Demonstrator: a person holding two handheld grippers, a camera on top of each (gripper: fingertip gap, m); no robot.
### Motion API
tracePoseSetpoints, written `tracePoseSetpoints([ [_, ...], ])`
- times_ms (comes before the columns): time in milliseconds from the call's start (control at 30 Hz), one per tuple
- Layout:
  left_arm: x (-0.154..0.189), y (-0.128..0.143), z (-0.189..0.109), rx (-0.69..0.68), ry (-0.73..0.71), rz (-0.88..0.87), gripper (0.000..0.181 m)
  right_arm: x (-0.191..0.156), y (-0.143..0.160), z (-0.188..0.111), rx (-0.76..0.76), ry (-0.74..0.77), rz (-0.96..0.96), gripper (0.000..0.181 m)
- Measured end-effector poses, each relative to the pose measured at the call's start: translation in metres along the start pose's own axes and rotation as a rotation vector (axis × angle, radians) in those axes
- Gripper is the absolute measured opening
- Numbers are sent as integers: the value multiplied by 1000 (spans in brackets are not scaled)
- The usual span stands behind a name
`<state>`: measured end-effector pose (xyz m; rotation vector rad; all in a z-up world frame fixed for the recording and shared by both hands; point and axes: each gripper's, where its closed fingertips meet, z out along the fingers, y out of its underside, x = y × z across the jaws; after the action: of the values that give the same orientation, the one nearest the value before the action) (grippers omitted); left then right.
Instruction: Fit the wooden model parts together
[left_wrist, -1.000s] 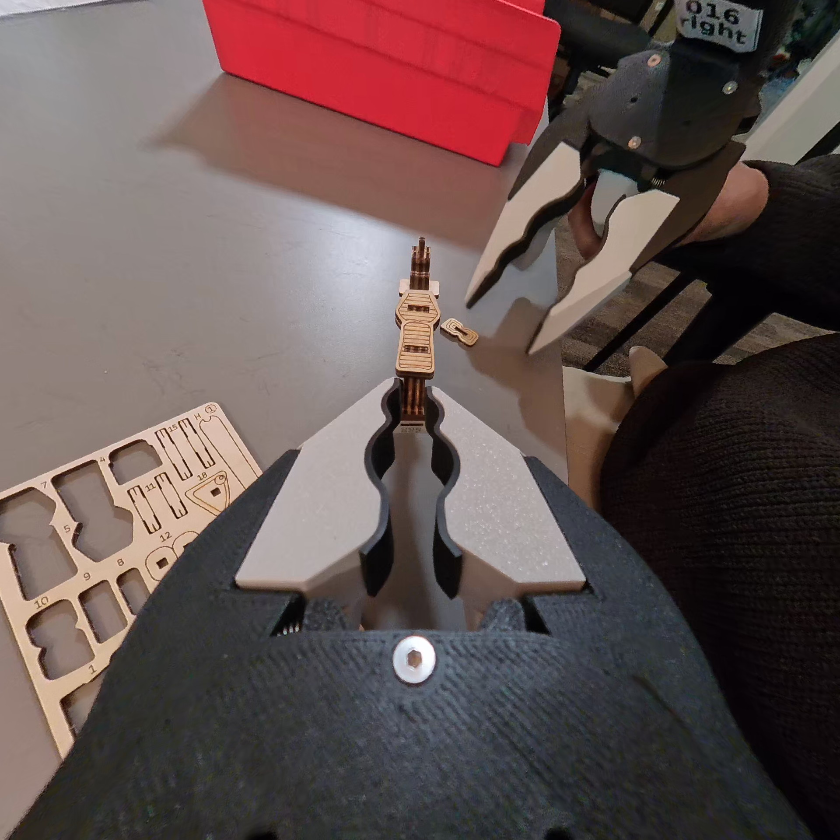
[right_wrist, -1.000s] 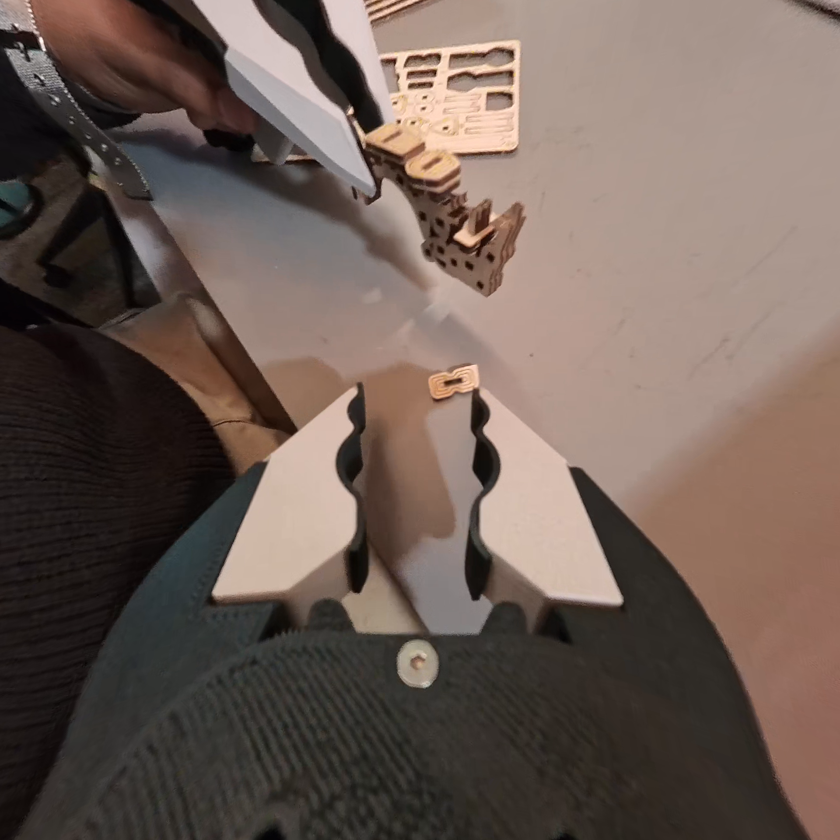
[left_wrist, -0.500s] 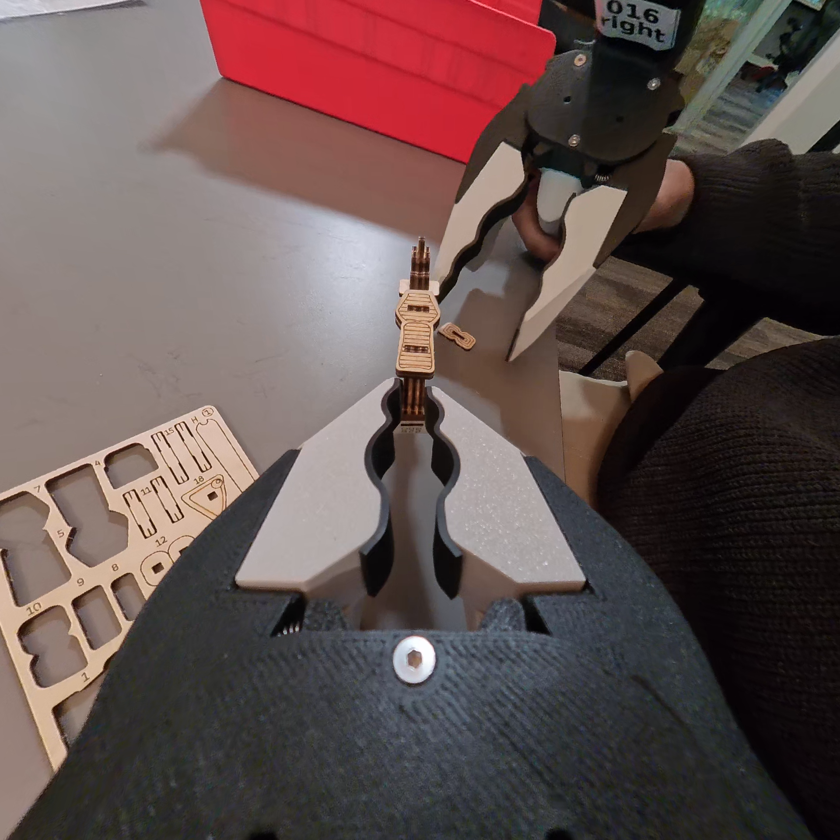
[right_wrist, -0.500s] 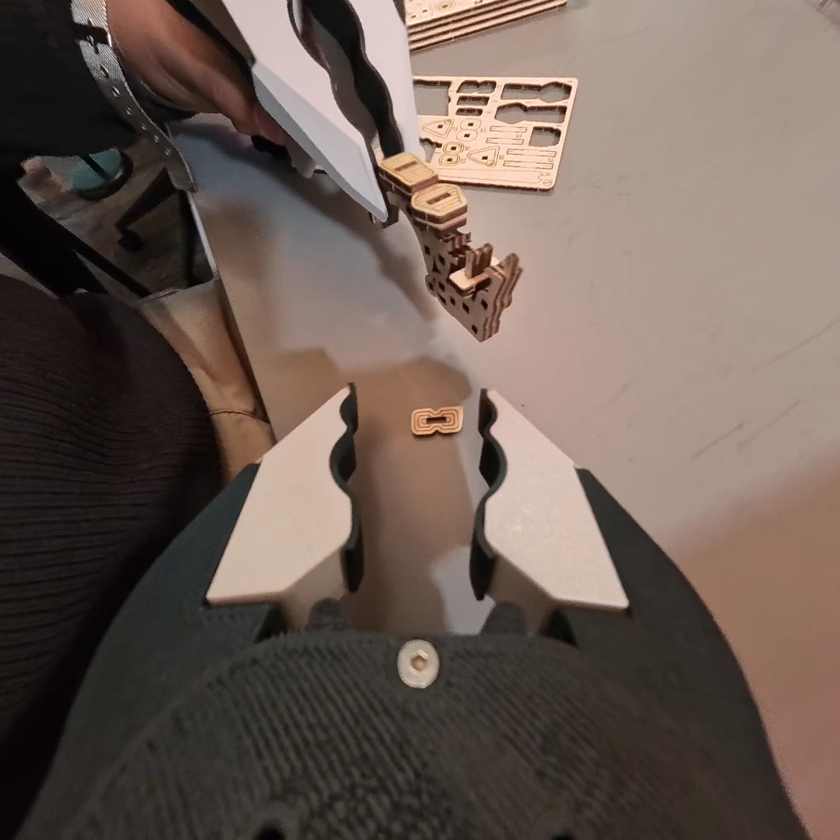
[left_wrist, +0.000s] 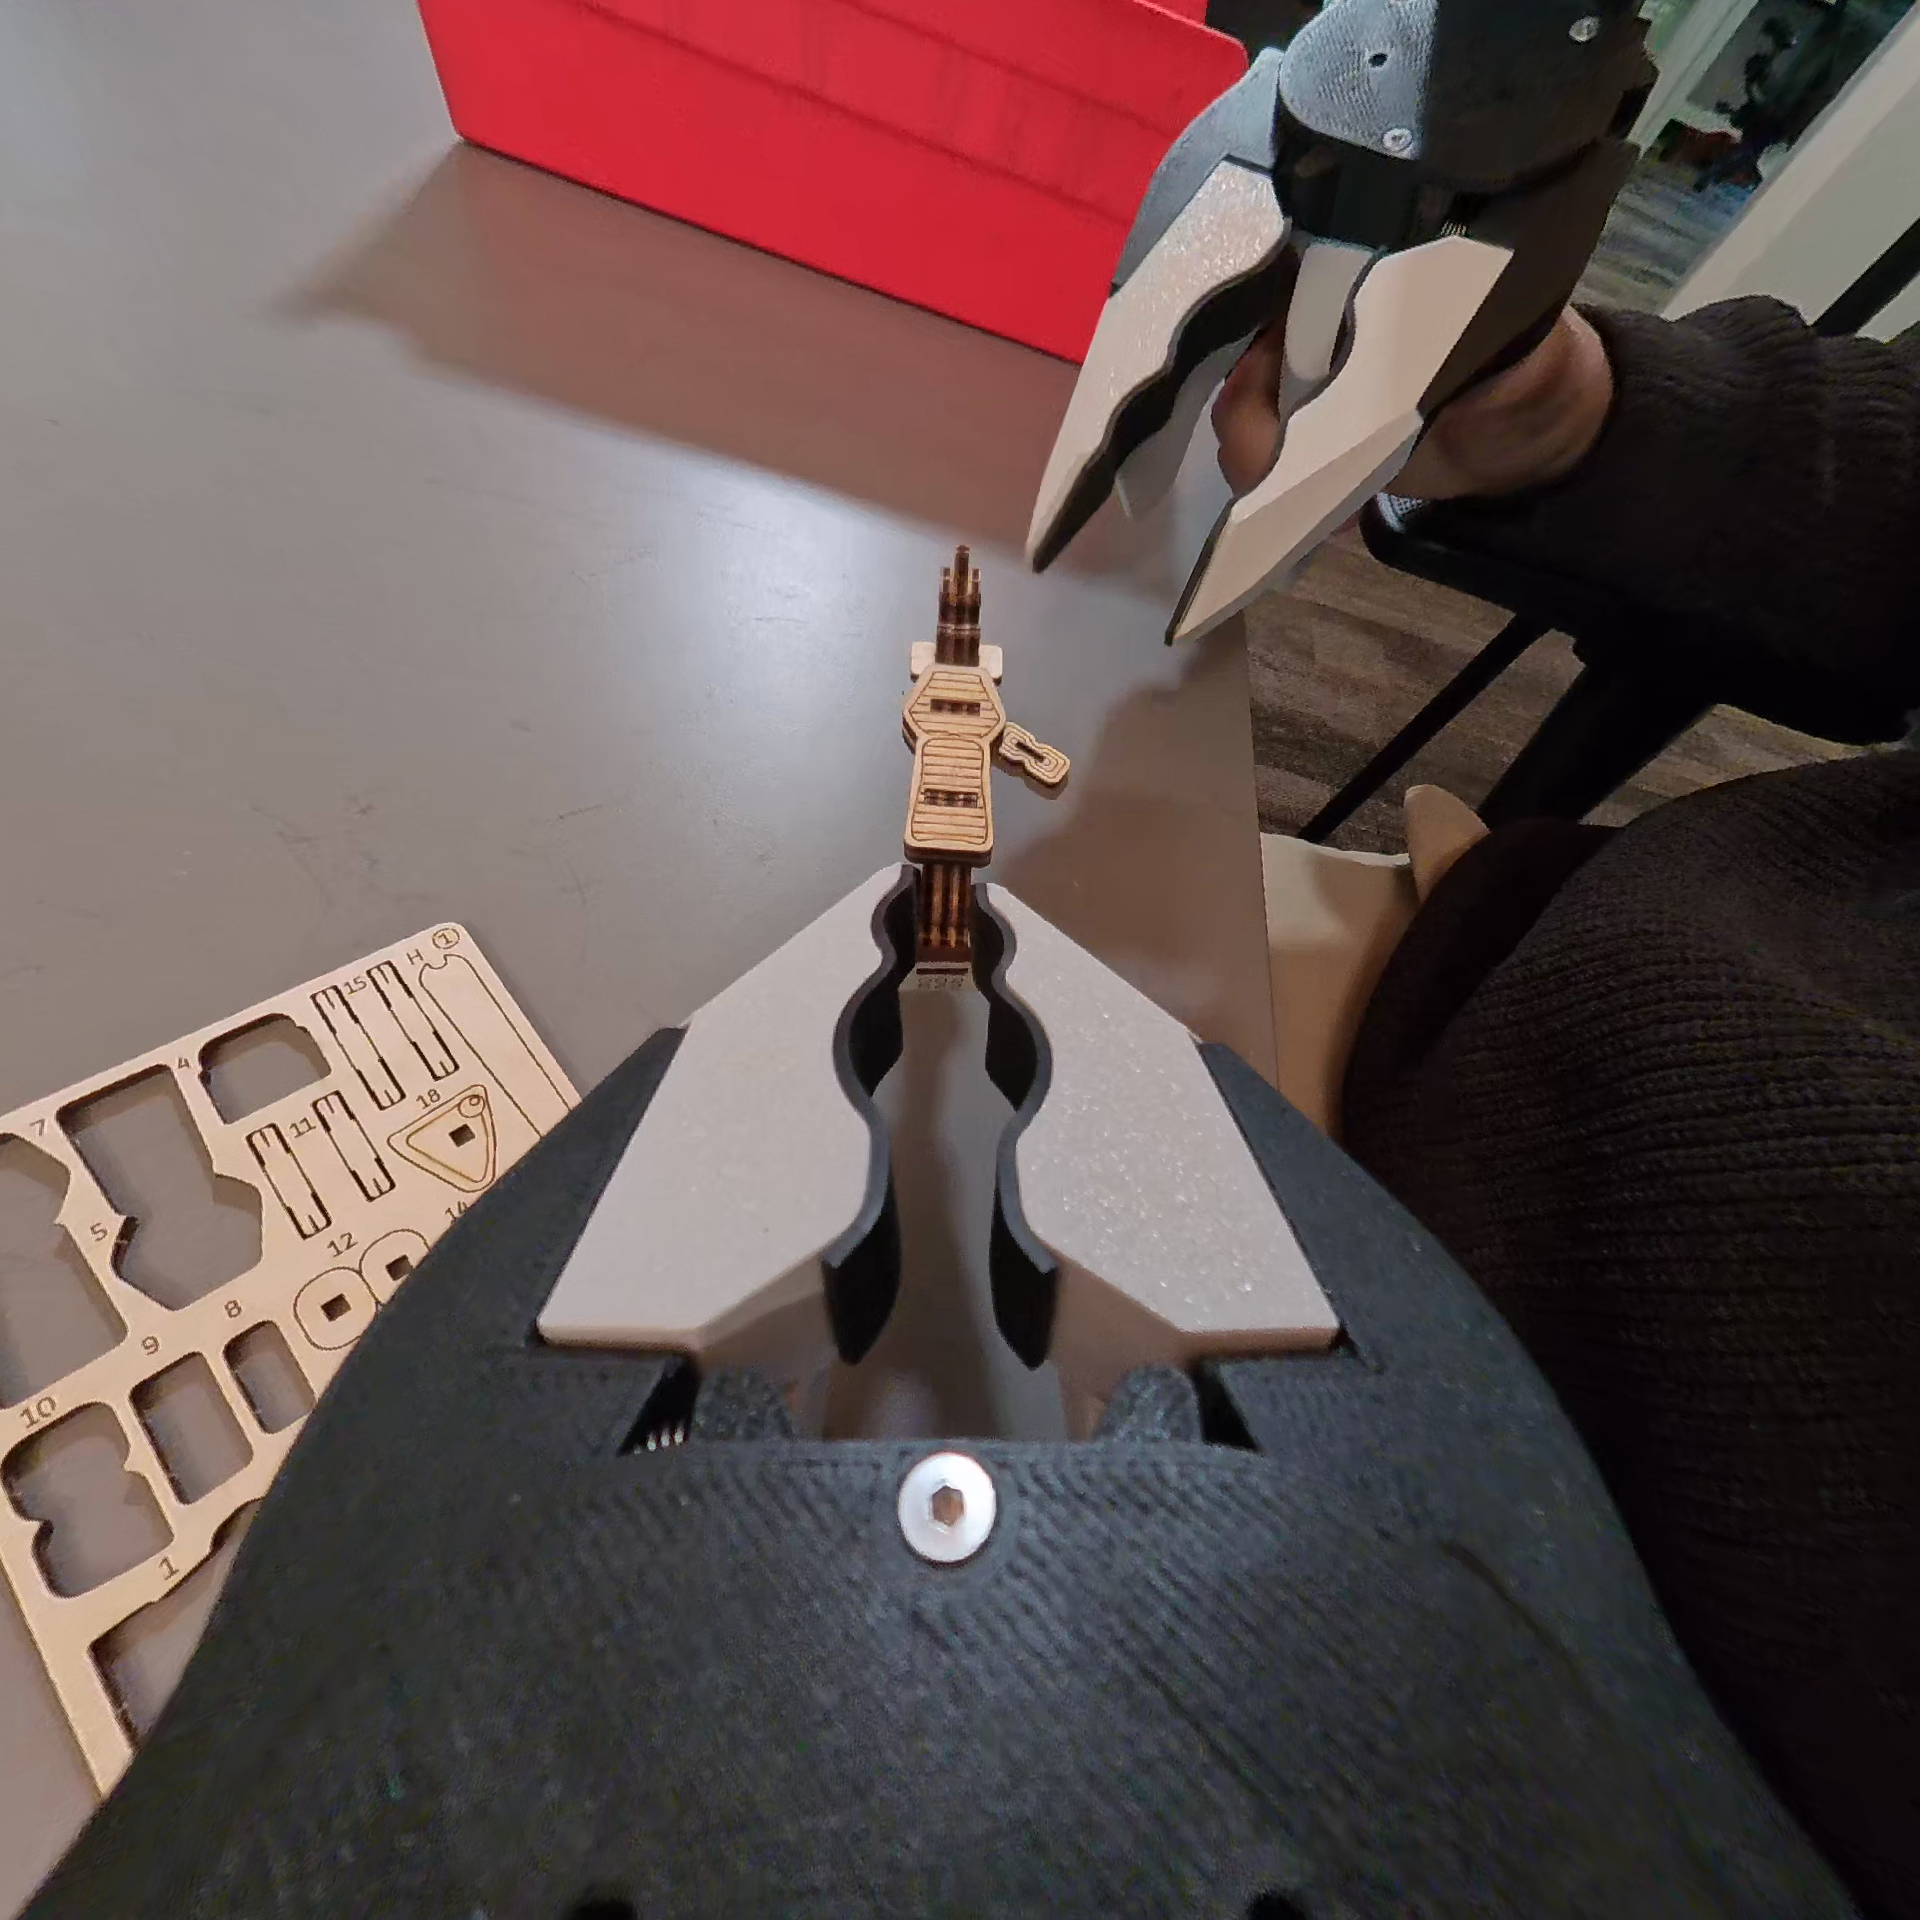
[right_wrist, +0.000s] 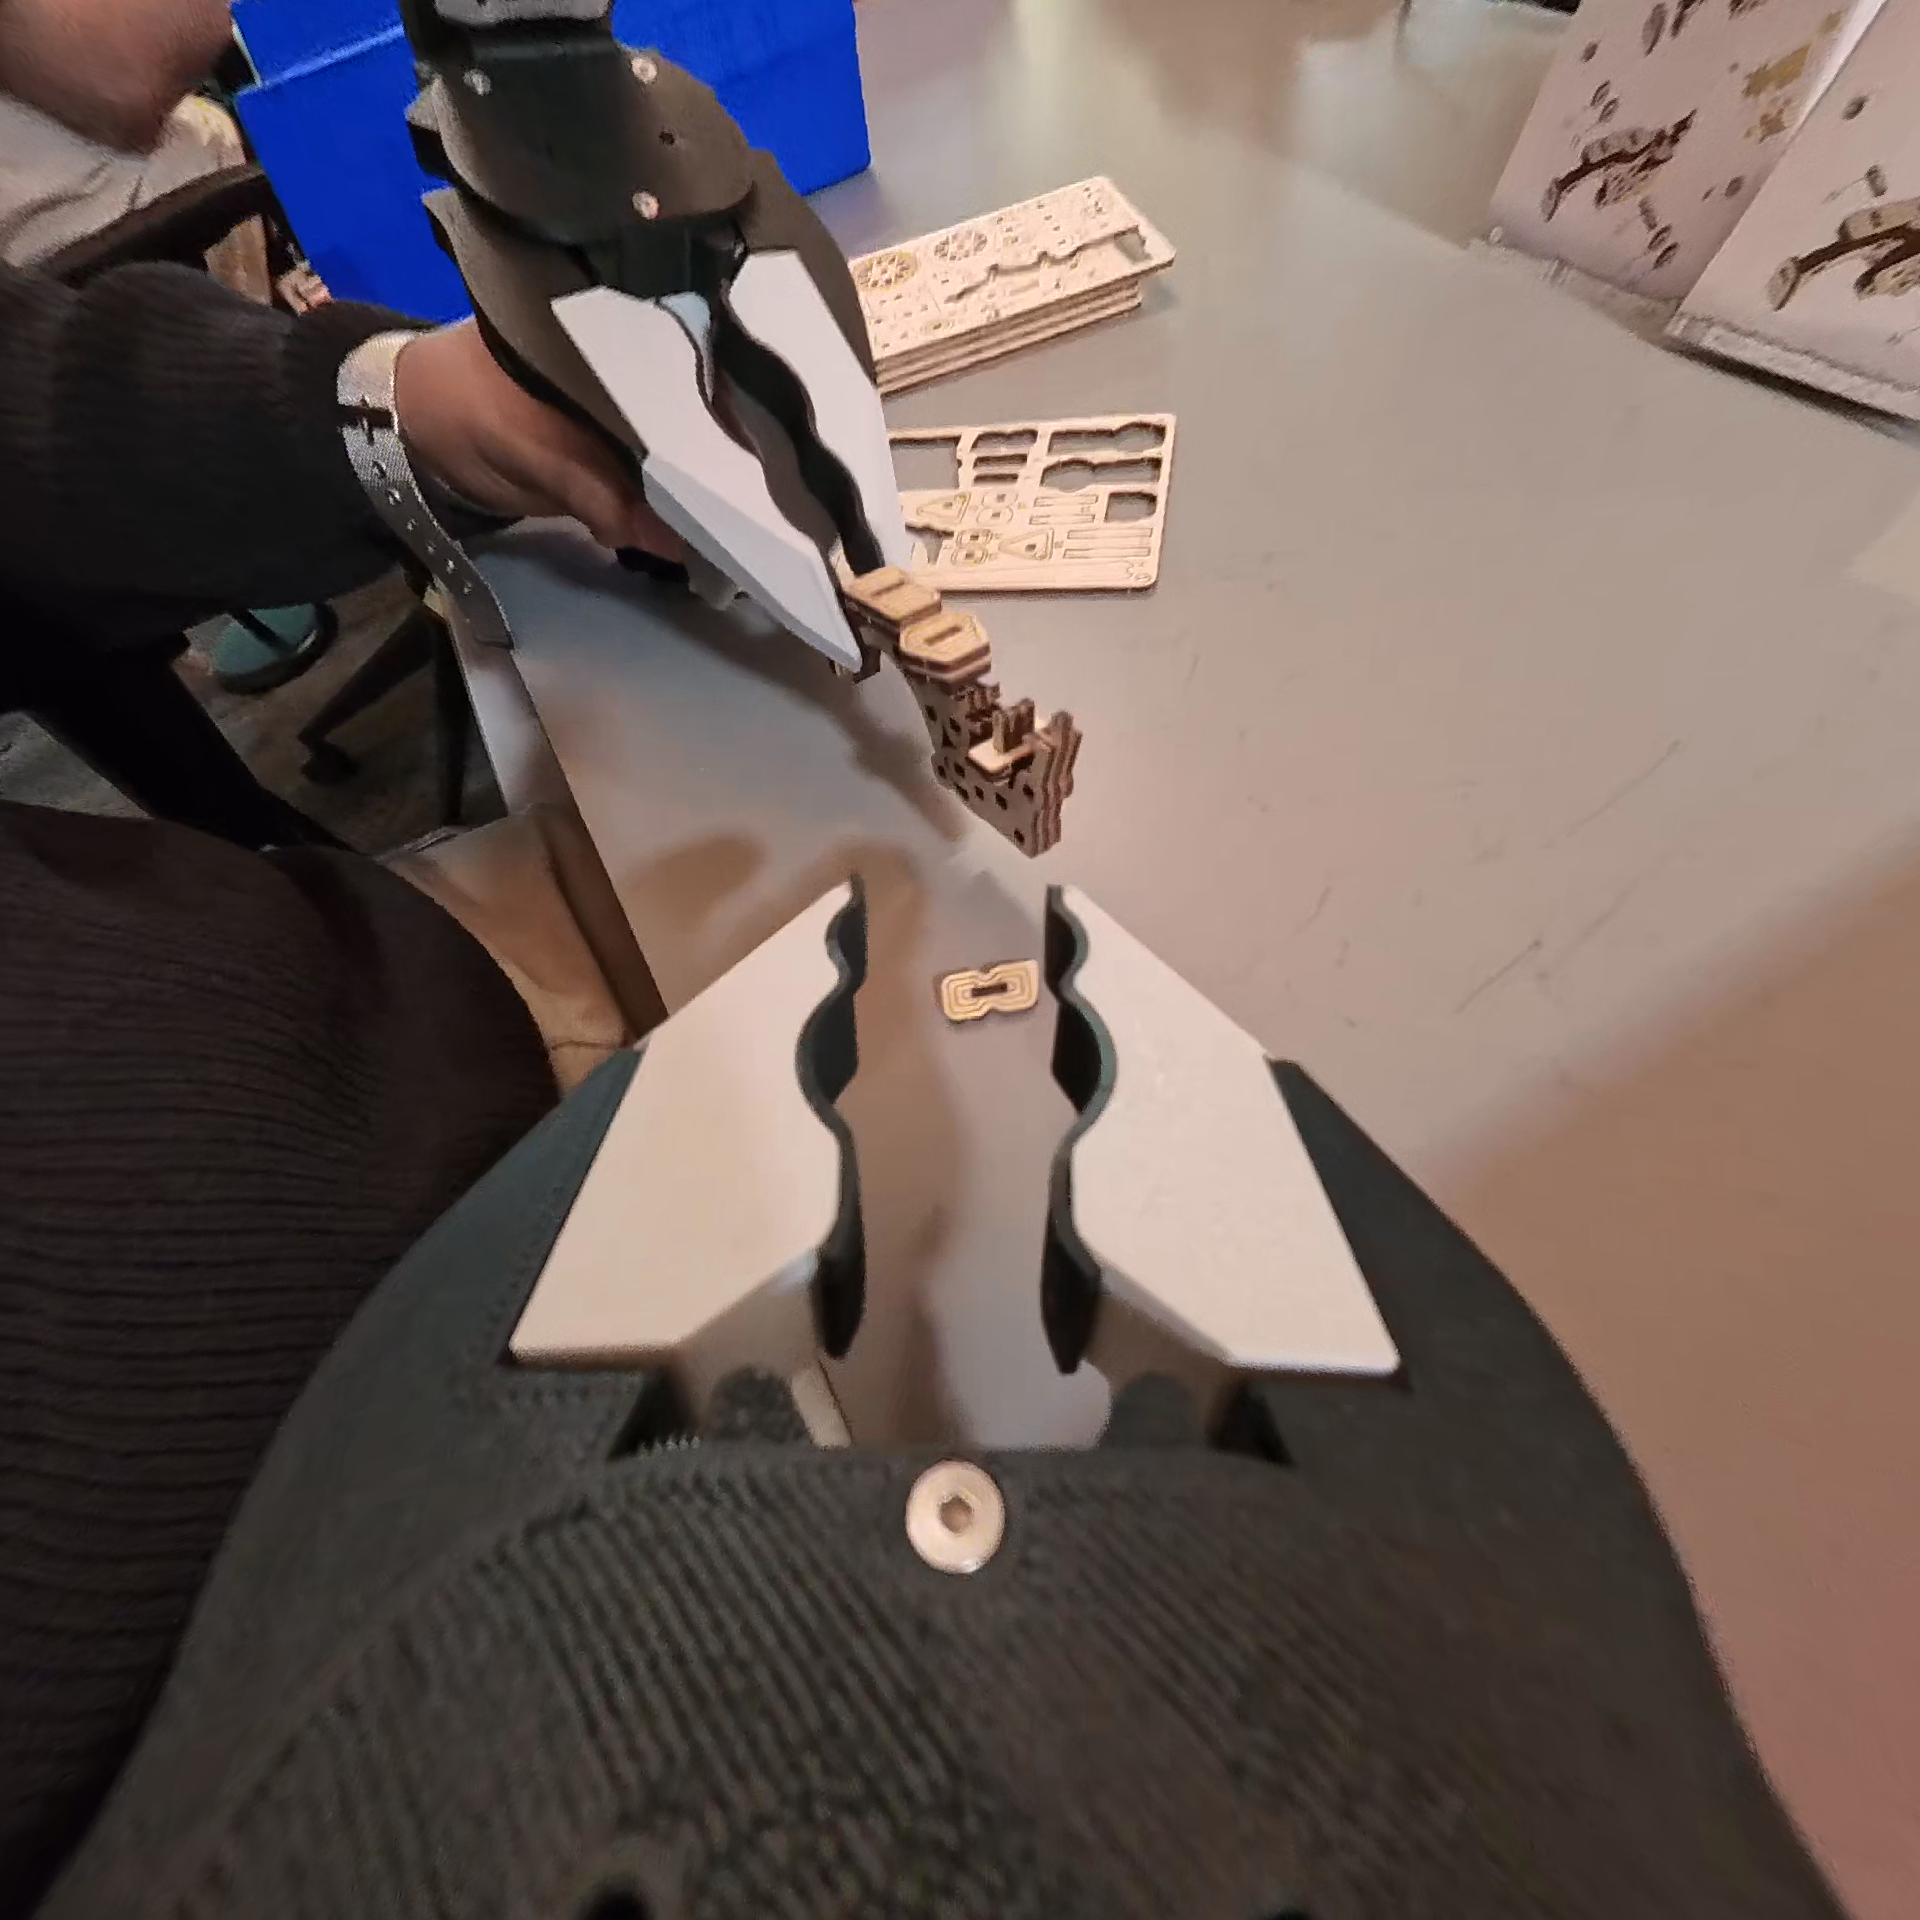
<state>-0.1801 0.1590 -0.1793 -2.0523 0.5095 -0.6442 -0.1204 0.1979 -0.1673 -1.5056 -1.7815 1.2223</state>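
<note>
The half-built wooden model (left_wrist: 948, 769) hangs above the counter (left_wrist: 416, 623), pinched by the left hand-held gripper (left_wrist: 943, 914), while the spread right hand-held gripper (right_wrist: 951, 914) straddles the flat loose piece (right_wrist: 989, 992), which could skid away if nudged.

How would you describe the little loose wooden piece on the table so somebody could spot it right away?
Start at the near edge of the grey table, by the person's dark sweater. The open right gripper hangs there, and the loose wooden piece lies flat on the table, seen between its jaws. It is a tiny figure-eight link lying alone, unlike the wooden model held in the air by the left gripper.
</note>
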Motion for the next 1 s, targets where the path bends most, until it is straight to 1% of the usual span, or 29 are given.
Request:
tracePoseSetpoints([
  [133,0,1,1,-11,1,0,7,1,15,7,-89,16,-21,36],
  [400,-1,3,3,-26,-4,-6,7,1,29,19,-190,81,-129,46],
  [500,-1,4,3,-32,-5,-5,7,2,31,22,-210,103,-164,48],
  [767,-2,5,4,-42,-9,-6,7,-7,35,30,-223,62,-154,61],
  [867,-2,6,5,-46,-11,-6,7,-7,43,32,-261,64,-170,66],
  [1000,-2,6,5,-48,-12,-6,7,-5,46,28,-281,64,-163,62],
])
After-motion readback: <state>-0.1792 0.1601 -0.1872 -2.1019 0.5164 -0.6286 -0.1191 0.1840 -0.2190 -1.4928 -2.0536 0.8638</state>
